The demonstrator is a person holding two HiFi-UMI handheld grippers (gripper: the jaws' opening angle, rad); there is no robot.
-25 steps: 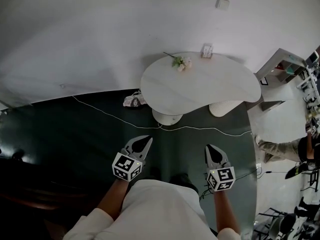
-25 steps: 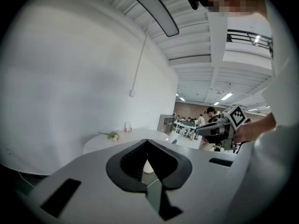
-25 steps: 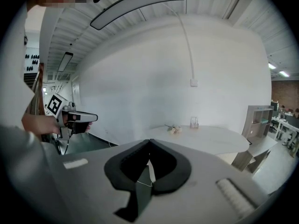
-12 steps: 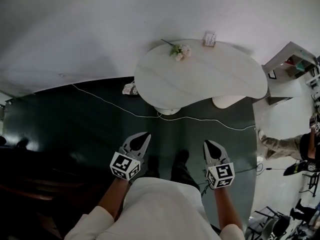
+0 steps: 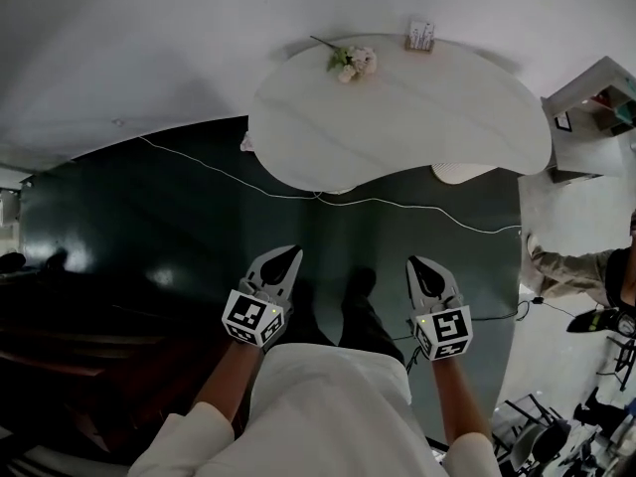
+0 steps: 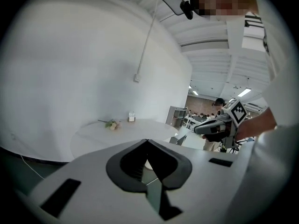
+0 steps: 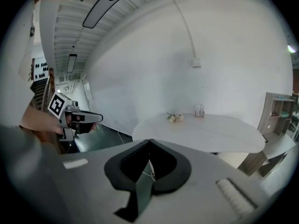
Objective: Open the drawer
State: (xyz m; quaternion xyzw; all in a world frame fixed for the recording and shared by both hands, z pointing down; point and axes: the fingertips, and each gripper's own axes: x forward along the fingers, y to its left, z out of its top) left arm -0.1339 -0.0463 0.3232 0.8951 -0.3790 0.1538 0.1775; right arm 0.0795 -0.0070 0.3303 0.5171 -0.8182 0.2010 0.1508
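No drawer shows plainly in any view. In the head view my left gripper point(image 5: 281, 259) and right gripper point(image 5: 423, 267) hang side by side over the dark green floor point(image 5: 149, 227), in front of the person's white shirt. Both are shut with nothing in them. The left gripper view shows the left gripper point(image 6: 147, 140) with its jaws meeting at the tip, and the right gripper point(image 6: 201, 129) off to its right. In the right gripper view the right gripper point(image 7: 149, 140) is likewise shut, and the left gripper point(image 7: 96, 117) is at the left.
A white rounded table point(image 5: 417, 117) stands ahead with a small bunch of flowers point(image 5: 348, 61) and a small holder point(image 5: 420, 34). A white cable point(image 5: 219, 172) trails over the floor. A white shelf unit point(image 5: 596, 92) and a seated person point(image 5: 586, 271) are at the right.
The table has slid up the head view and looks nearer as the person steps forward. Both grippers have moved with the person and stayed shut.
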